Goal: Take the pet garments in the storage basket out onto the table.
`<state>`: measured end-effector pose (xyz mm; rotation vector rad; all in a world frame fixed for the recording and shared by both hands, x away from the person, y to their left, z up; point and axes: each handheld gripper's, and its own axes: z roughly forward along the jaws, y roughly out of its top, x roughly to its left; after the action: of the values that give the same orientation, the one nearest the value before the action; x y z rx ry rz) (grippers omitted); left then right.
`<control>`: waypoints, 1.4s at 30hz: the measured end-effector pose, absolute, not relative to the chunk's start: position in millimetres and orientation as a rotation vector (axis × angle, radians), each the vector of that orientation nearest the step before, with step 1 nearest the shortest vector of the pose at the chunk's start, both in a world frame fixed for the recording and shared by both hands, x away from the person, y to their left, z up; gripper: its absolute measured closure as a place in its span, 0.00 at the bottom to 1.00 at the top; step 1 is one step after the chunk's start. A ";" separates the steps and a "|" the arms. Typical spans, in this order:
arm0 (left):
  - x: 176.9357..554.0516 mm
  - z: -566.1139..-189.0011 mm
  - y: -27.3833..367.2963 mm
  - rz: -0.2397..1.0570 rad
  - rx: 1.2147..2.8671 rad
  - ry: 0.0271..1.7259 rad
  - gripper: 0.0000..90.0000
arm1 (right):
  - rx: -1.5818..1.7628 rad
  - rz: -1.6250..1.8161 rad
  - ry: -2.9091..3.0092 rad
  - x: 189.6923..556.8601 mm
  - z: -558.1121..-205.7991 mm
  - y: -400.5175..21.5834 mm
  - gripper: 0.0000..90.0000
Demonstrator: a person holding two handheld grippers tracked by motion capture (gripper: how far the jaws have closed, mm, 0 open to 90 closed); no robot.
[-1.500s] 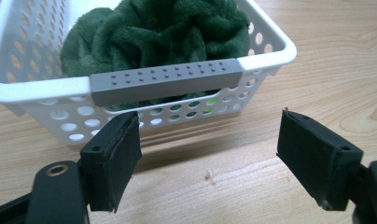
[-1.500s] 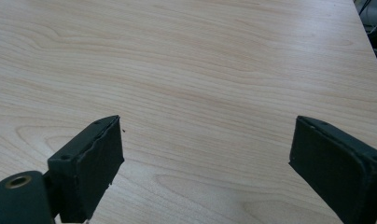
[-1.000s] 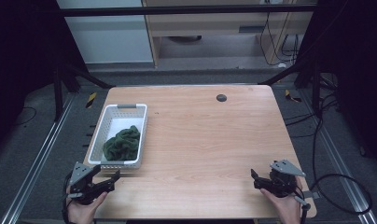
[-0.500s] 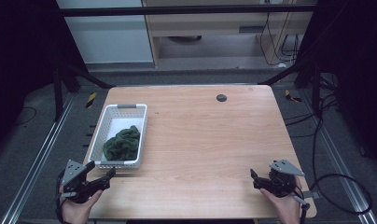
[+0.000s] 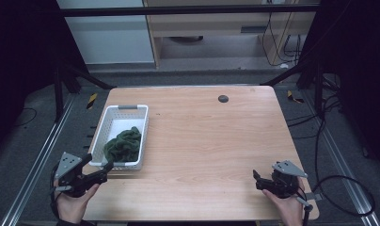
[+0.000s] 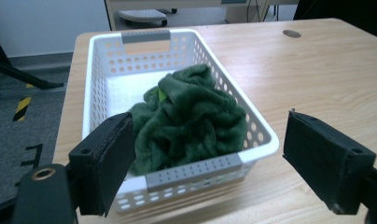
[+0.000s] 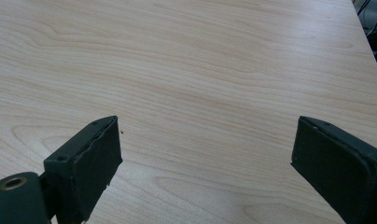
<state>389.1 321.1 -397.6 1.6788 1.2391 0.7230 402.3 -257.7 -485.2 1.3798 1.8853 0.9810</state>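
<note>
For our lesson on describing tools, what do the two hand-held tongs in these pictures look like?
Both tongs are black. The left tongs and the right tongs each carry a grey three-cornered plate on top and end in two flat, blocky black jaws. A black cable trails from the right one. Bare hands hold them; no sleeves are in view.

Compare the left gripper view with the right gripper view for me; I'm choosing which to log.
Left gripper view: a white perforated plastic basket holding a crumpled dark green cloth, plus grey floor. Right gripper view: bare wood grain, with a dark strip at its right edge. Both: the light wooden table and open black tongs, left and right.
</note>
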 end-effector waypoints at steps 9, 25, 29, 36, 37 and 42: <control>400.2 -382.2 323.9 0.733 1.664 1.215 0.18 | 1.390 0.983 1.874 402.3 -484.0 -259.4 0.09; 430.5 -377.4 327.2 0.696 1.718 1.193 0.18 | 1.379 0.974 1.879 403.9 -484.5 -259.1 0.09; 439.6 -378.5 326.8 0.688 1.756 1.201 0.18 | 1.383 0.972 1.886 404.5 -485.2 -258.8 0.09; 452.8 -377.7 324.8 0.679 1.811 1.200 0.18 | 1.380 0.973 1.886 404.7 -485.1 -258.8 0.09; 454.3 -377.6 324.5 0.677 1.814 1.199 0.17 | 1.381 0.974 1.886 404.9 -485.2 -258.9 0.09; 462.1 -377.8 324.2 0.665 1.819 1.208 0.17 | 1.383 0.974 1.887 404.9 -485.1 -258.4 0.09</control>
<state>462.1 324.2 -377.8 1.8186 1.2078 0.6649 404.9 -258.4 -485.1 1.3825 1.8866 0.9740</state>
